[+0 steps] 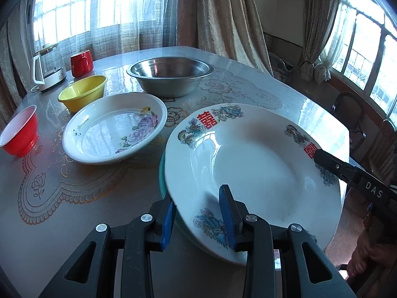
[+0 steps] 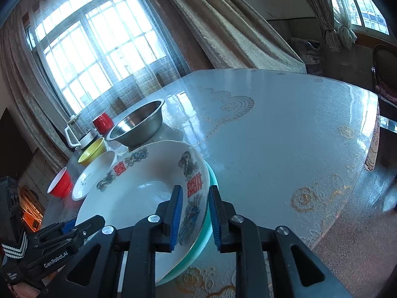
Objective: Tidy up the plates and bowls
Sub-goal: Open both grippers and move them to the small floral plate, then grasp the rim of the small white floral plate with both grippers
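A large white plate with dragon and red-character prints (image 1: pixel 253 164) lies on a teal plate (image 1: pixel 162 173) near the table's front. My left gripper (image 1: pixel 198 213) straddles its near-left rim, jaws apart with a gap to the rim. My right gripper (image 2: pixel 194 213) straddles the right rim of both plates (image 2: pixel 139 198), jaws also apart; its finger shows in the left view (image 1: pixel 347 171). A white floral plate (image 1: pixel 114 129), yellow bowl (image 1: pixel 83 92), red bowl (image 1: pixel 19 131) and steel bowl (image 1: pixel 171 74) stand further back.
A red mug (image 1: pixel 81 62) and a glass kettle (image 1: pixel 48 68) stand at the far left of the lace-patterned table (image 1: pixel 74 193). Curtains and windows are behind. The table's right half (image 2: pixel 285 136) carries nothing; chairs stand beyond its right edge.
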### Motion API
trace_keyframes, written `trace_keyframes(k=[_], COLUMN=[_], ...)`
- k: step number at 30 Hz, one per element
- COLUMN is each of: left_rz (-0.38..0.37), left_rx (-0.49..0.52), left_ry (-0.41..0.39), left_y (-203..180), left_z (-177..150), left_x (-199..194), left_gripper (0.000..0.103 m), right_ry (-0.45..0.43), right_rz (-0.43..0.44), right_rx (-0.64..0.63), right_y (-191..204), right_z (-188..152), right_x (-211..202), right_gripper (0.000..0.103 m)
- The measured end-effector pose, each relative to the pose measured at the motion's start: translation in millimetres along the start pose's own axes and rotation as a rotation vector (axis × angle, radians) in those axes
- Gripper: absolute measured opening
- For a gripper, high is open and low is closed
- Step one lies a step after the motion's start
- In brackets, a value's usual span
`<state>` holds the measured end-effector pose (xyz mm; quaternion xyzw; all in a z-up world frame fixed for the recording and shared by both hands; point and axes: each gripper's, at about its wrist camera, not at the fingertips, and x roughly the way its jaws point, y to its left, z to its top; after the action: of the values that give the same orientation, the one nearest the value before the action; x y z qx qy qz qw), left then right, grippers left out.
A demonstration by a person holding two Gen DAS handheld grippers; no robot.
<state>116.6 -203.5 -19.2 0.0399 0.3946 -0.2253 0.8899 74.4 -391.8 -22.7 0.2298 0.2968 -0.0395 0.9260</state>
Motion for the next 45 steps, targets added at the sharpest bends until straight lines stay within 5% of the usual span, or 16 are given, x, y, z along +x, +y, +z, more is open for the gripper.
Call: trace_keyframes(k=[10,15,24,37,45], left_rz=[-0.021,0.025,0.109,0.213,0.156], left_rx=[-0.005,0.005,-0.088,-0.24,-0.307], left_ry=[0.007,-0.024,-0.073,-0.135,-0.098], left_y=[2.9,10.6,58.8,141.4,177.6], left_z=[-2.1,-4.1,-5.8,26.5,48.0], left_x=[-8.2,-26.6,-50.3,-27.3,5.5], left_gripper=[0.036,0.053,0.075,0.092,0.092], right_ry=[0.01,-0.032,-0.09,0.015,0.098], right_rz=[-0.011,-0.062,-0.074,0.016,0.055], right_rx=[0.025,0.026,0.02,-0.118,-0.178], right_y=[1.6,8.0,29.9,103.7,148.0], right_z=[-7.7,-6.2,5.9,5.6,21.0], right_x=[-5.8,-16.6,-31.0,1.9,37.3], right_gripper=[0.022,0.033,0.038,0.039,0.04])
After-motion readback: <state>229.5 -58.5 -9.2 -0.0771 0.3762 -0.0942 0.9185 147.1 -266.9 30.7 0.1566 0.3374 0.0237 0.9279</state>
